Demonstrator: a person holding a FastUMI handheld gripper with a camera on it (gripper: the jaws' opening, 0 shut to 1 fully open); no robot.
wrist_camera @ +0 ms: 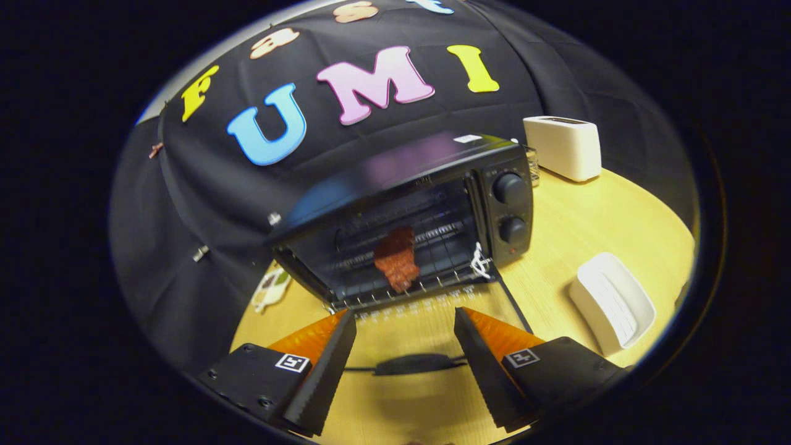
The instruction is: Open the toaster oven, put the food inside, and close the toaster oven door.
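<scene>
A black toaster oven [408, 204] stands on the wooden table with its glass door [426, 334] folded down flat toward me. A reddish-brown piece of food [397, 259] lies on the wire rack inside, near the front of the cavity. My gripper [405, 318] hangs above the lowered door, open, with nothing between its fingers. The food sits just beyond the fingertips. The door's dark handle [420, 363] shows through the gap between the fingers, closer to me than the tips.
Two knobs [510, 207] sit on the oven's right panel. A white toaster [563, 147] stands at the back right, and a white ribbed dish [612, 303] lies on the table right of the oven. A small printed packet [270, 287] lies left of the oven.
</scene>
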